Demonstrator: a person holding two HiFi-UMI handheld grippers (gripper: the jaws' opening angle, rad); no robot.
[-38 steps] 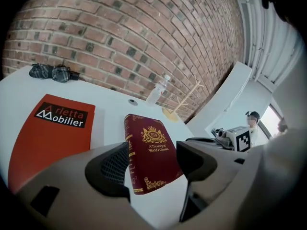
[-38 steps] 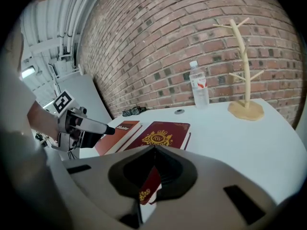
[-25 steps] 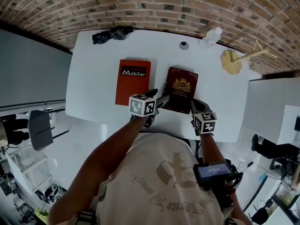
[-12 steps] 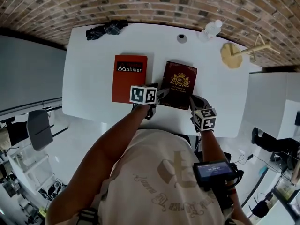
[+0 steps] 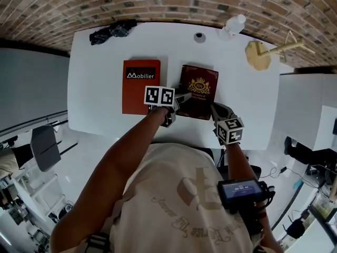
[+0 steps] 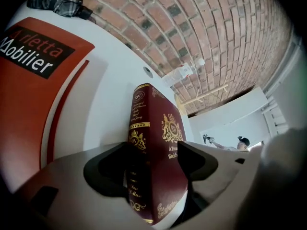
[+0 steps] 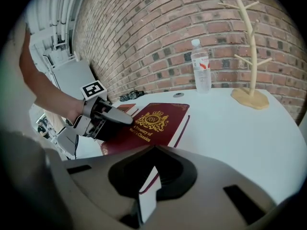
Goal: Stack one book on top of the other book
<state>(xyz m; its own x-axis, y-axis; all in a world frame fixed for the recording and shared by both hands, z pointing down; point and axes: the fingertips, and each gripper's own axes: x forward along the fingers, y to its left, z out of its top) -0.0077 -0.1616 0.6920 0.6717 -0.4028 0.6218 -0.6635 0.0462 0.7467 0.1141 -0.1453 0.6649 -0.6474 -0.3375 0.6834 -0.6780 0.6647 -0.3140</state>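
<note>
Left gripper (image 6: 152, 162): jaws are pinching the maroon book (image 6: 160, 128) along its spine edge, one jaw pressing on the gold-printed cover and the other on the underside. In the head view it is reaching in from the left to the book's near left corner.
Right gripper (image 7: 152, 176): jaws are pinching the same book at its near right corner, with the white page block sitting between them.
Maroon book: being held at both near corners, about mid-table on the white table (image 5: 89, 88), gold crest facing up. I cannot tell whether its underside is touching the table.
Orange book (image 5: 140, 88): lying flat just left of the maroon one, with a narrow strip of table showing between them. Its black title band is sitting at the far end, and neither gripper is touching it.
Stack: not yet made, as the two books are lying side by side.
Far edge of table: a black cloth bundle (image 5: 110, 30) is lying at the far left. A small round grey thing (image 5: 199, 36) is sitting near the middle. A clear plastic bottle (image 5: 233, 25) is standing upright to its right, and a wooden branched stand (image 5: 260, 54) is standing at the far right.
Background: a brick wall (image 7: 158, 32) is running behind the table's far edge.
</note>
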